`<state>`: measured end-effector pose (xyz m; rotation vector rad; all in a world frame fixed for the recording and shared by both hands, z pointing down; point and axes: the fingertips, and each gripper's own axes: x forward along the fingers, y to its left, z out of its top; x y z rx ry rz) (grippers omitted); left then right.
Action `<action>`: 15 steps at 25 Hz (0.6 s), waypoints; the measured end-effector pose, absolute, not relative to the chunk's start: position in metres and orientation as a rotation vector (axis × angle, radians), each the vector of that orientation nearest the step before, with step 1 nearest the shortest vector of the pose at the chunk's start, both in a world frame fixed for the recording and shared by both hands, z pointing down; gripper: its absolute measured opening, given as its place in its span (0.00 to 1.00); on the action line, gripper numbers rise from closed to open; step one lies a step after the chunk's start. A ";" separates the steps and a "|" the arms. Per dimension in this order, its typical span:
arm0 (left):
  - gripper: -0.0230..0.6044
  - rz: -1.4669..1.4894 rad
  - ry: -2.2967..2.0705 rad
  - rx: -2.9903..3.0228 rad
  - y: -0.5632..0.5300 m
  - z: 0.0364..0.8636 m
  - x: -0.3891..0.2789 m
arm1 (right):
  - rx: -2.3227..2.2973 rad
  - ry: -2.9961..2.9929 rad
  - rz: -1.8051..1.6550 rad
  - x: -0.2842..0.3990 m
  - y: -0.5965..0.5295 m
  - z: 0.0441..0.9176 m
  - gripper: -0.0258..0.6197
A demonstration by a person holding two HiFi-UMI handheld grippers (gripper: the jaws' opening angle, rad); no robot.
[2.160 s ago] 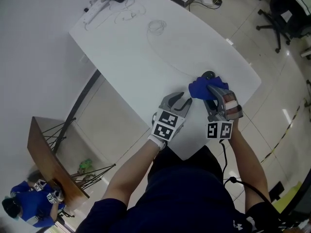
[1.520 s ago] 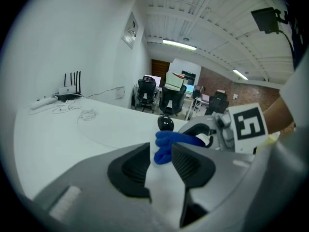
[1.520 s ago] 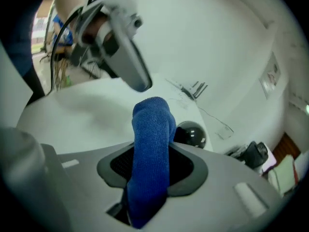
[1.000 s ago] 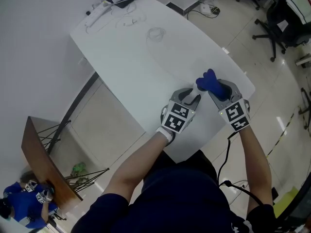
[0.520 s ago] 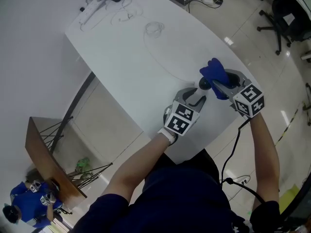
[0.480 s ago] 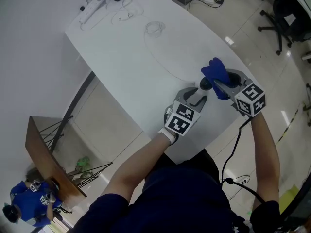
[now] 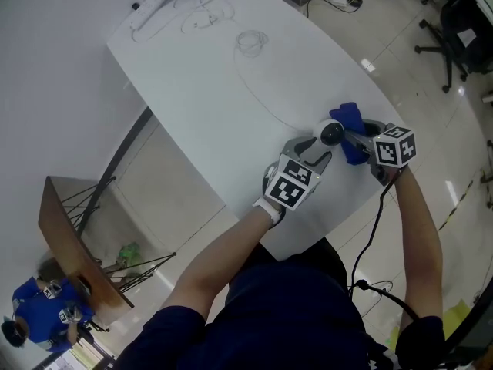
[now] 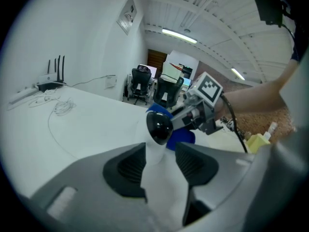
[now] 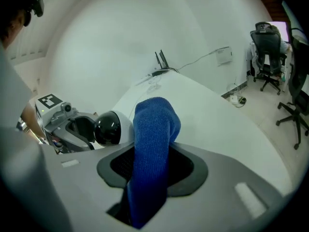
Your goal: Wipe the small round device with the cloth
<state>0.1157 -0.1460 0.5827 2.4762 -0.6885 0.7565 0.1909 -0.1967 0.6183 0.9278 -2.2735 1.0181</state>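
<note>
Standing at centre right of the head view, near the table (image 7: 216, 91) edge, the small round device (image 7: 331, 132) is flanked by both tools. Its white body is straddled by the left gripper (image 7: 312, 154), whose jaws have just been opening; they are parted, and no firm press on the body is seen. The cloth (image 7: 352, 123) is clamped in the right gripper (image 7: 351, 139) and is held just beside the dome, at its right. The wipe is judged to be in progress or about to resume, as contact cannot be confirmed and the cleaned area cannot be read. A gap between the folded cloth tip and the dome is shown only in the right gripper view. The device's stem between the pads is shown only in the left gripper view.
</note>
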 end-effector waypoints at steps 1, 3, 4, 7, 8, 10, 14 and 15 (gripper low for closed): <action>0.35 0.762 -0.678 2.470 -0.145 0.585 0.116 | 0.934 -2.263 1.033 0.188 -0.194 0.623 0.29; 0.36 0.765 -0.676 2.464 -0.143 0.586 0.114 | 0.952 -2.254 1.060 0.183 -0.189 0.623 0.28; 0.37 0.765 -0.682 2.461 -0.143 0.586 0.111 | 0.953 -2.252 1.074 0.178 -0.186 0.622 0.28; 0.40 0.766 -0.706 2.447 -0.140 0.585 0.096 | 0.921 -2.249 1.120 0.160 -0.167 0.620 0.28; 0.40 0.769 -0.711 2.444 -0.138 0.585 0.092 | 0.910 -2.249 1.129 0.155 -0.159 0.621 0.28; 0.40 0.780 -0.709 2.441 -0.133 0.586 0.085 | 0.926 -2.241 1.127 0.155 -0.147 0.622 0.28; 0.39 0.759 -0.724 2.453 -0.127 0.579 0.073 | 1.084 -2.233 0.947 0.172 -0.153 0.595 0.28; 0.38 0.745 -0.734 2.467 -0.128 0.573 0.071 | 1.090 -2.249 0.826 0.171 -0.157 0.579 0.28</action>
